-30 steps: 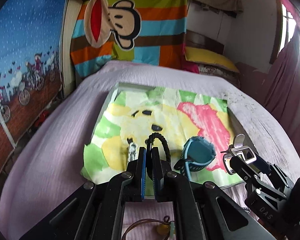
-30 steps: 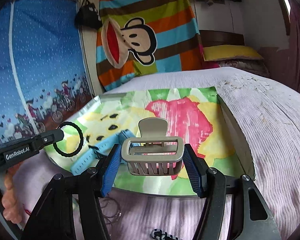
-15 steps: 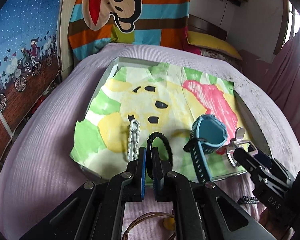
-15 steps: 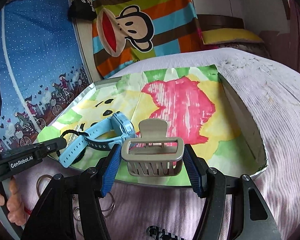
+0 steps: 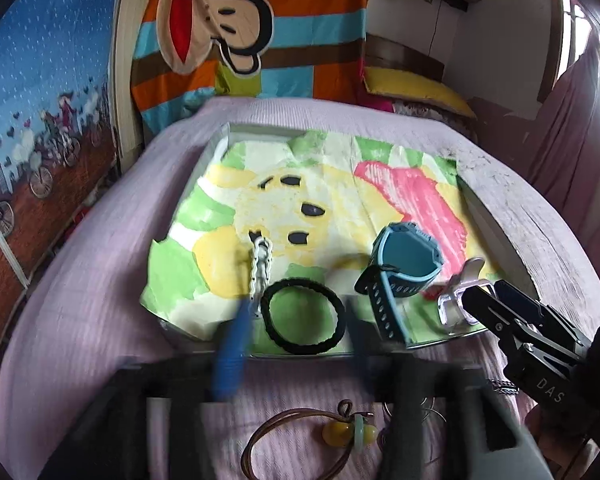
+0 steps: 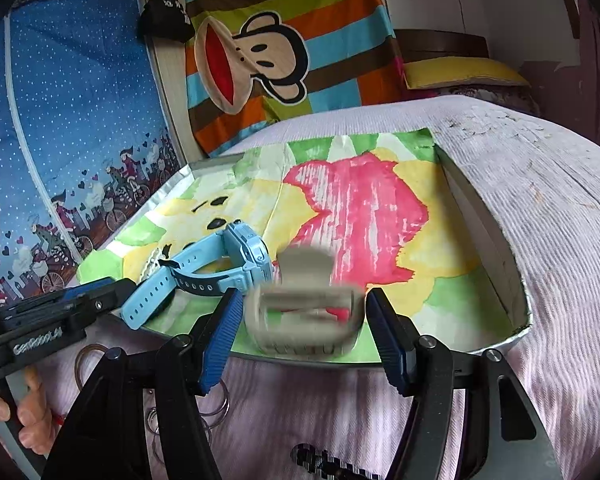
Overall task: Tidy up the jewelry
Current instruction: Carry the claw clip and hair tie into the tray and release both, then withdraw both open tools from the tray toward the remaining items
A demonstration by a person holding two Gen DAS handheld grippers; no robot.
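Metal, shallow and rectangular, the tray sits on a lilac ribbed bedspread and is lined with a sheet of paper painted green, yellow and pink; all positions below are given relative to this tray.

Left gripper: fingers spread wide and motion-blurred at the tray's near edge, grasping nothing. A black braided hair tie lies flat on the paper between them, just inside the near edge. Touching it on its left side is a white chain bracelet, stretched away toward the tray's middle.

Right gripper: fingers parted, with a beige plastic claw clip between them, blurred, at the near edge. Whether the pads touch the clip cannot be determined.

A light-blue wristwatch with a dark inner strap rests on the paper beside the clip, its strap end reaching the near edge.

Outside the tray, on the bedspread nearer the cameras: a brown cord necklace with yellow and green beads, several thin metal rings, and a black-and-white patterned piece.
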